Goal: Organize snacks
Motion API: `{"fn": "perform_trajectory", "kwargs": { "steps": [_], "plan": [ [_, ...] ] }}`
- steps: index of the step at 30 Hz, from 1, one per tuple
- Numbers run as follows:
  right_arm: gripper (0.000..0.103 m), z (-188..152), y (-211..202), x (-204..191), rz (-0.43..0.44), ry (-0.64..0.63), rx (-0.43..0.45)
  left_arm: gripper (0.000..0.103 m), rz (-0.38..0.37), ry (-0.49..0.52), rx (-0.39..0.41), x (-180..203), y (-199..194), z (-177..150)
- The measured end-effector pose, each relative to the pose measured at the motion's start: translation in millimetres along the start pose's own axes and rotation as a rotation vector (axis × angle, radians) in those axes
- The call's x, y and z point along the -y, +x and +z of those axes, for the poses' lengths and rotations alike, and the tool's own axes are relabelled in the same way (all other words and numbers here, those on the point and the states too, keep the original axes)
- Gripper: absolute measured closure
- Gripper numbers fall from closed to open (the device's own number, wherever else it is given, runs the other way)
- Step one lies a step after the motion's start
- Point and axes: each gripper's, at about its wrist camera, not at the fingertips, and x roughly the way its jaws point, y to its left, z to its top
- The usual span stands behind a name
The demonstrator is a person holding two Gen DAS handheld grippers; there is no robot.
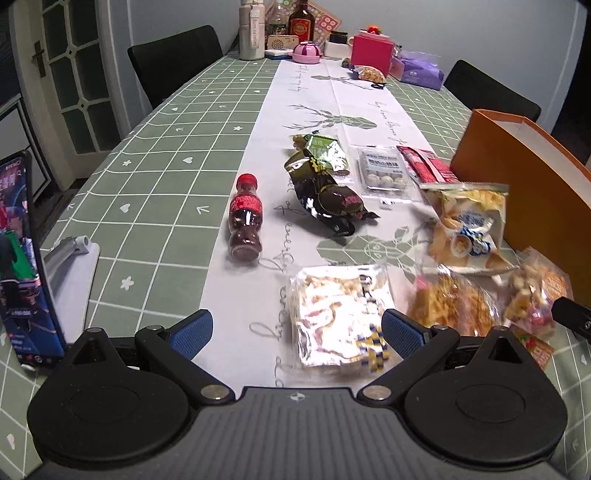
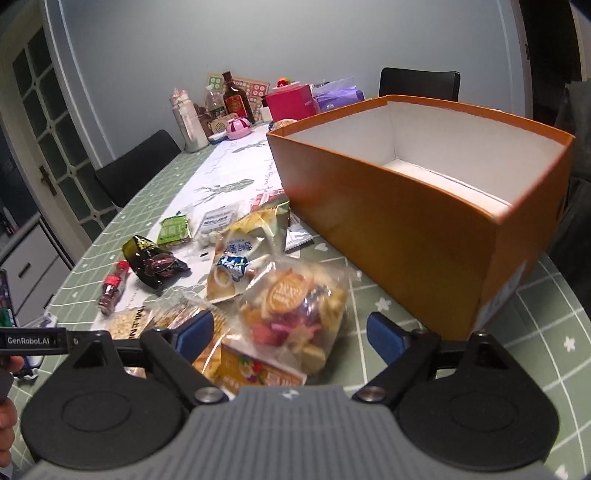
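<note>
Left gripper [image 1: 297, 330] hovers low over the desk [image 1: 155, 177], blue-padded fingers spread wide, nothing between them; right ahead lies a flat clear-and-silver packet of pale crackers [image 1: 340, 314]. Right gripper [image 2: 290, 334] is likewise spread apart and holding nothing, poised over a clear plastic bag of mixed colourful biscuits [image 2: 295, 314] with a round orange label, its writing too blurred to read. At the left edge of the right wrist view, a black bar reads "GenRobot.AI".

Just beside the mixed bag sits a clear bag of golden fried strips [image 1: 452, 302], partly under it. Next out, a white-and-yellow bag of small cakes [image 1: 467, 230] with a blue logo, characters unreadable, lying close to the wall of the open orange cardboard box [image 2: 424, 221], white inside. To the left, a small cola bottle [image 1: 245, 218] with a red cap and red label lies on its side on the white runner. Beyond it, a crumpled dark glossy snack wrapper [image 1: 325, 192], touching a green foil packet [image 1: 325, 147]. Beside those, a clear blister pack of white round sweets [image 1: 384, 170] and a red sachet [image 1: 426, 164] near the box.

At far left a phone on a stand [image 1: 22, 258] shows a video. Far end: a white bottle [image 1: 252, 29] tagged "Burn calories", a brown glass bottle [image 1: 301, 20], a pink box [image 1: 371, 51].
</note>
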Motion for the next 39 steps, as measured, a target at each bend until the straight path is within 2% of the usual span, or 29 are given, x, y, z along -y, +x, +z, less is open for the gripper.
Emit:
{"fn": "perform_trajectory", "kwargs": {
  "steps": [7,17,25,27,33,39],
  "plan": [
    [0.015,8.9,22.5,-2.7,-0.056,0.011,-0.014,0.000,-0.038,-0.072,-0.006,-2.9,27.3,6.9],
    [0.012,7.2,37.4,-8.3,-0.081,0.000,-0.037,0.000,-0.090,-0.093,-0.006,11.1,40.7,6.1],
    [0.014,-1.9,51.6,-15.7,-0.111,-0.061,-0.071,0.000,0.036,0.077,0.018,32.1,46.2,-5.2],
    [0.016,-3.4,51.9,-15.4,-0.112,-0.068,-0.072,0.000,0.038,0.081,0.027,30.4,47.2,-5.8],
    [0.031,-5.9,53.4,-14.5,-0.132,-0.137,-0.094,0.000,0.026,0.112,0.027,27.0,46.6,-6.8],
    [0.033,-10.3,53.3,-13.7,-0.128,-0.172,-0.100,0.000,-0.002,0.142,0.023,24.2,44.3,-5.1]
  ]
}}
